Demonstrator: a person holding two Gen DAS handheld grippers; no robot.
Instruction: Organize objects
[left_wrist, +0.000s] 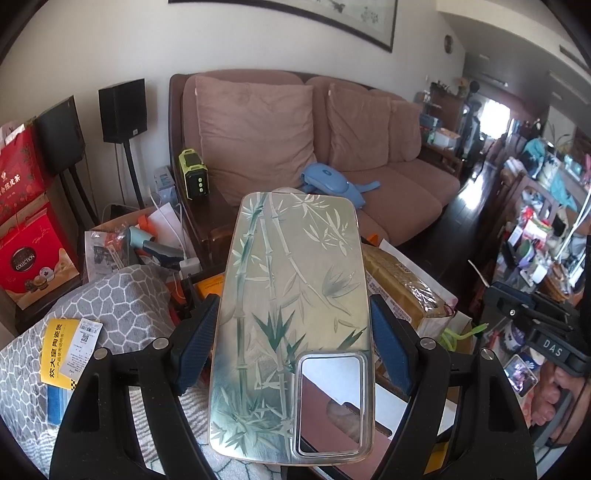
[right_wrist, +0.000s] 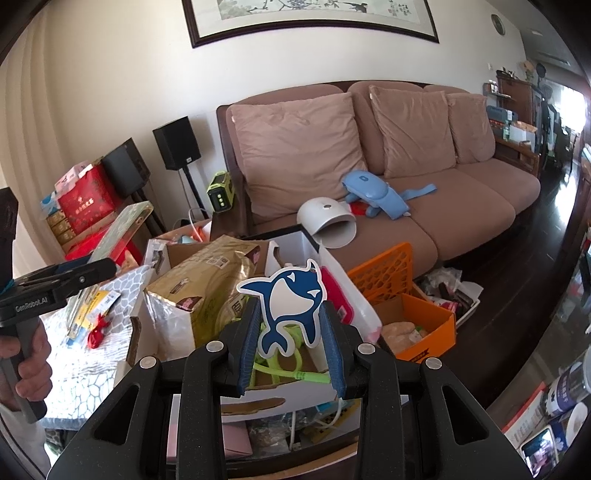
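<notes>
My left gripper (left_wrist: 293, 306) is shut on a clear phone case (left_wrist: 291, 295) printed with green bamboo, its pads pressing the two long edges. The case points away from me, camera cut-out nearest. The right wrist view shows the same case (right_wrist: 122, 229) at the left, tilted up in that gripper (right_wrist: 66, 277), with a hand (right_wrist: 29, 354) on the handle. My right gripper (right_wrist: 290, 304) is shut on a blue and white whale-shaped card (right_wrist: 291, 299), held upright over a cluttered white box (right_wrist: 166, 317). Part of the right gripper (left_wrist: 535, 321) appears at the right edge of the left wrist view.
A gold foil bag (right_wrist: 199, 280) and a green cord (right_wrist: 284, 369) lie in the box. An orange crate (right_wrist: 384, 273) and orange carton (right_wrist: 424, 325) stand to the right. A grey patterned cloth (left_wrist: 122, 295) covers the table. Behind is a brown sofa (right_wrist: 406, 221) with a white dome device (right_wrist: 328, 218).
</notes>
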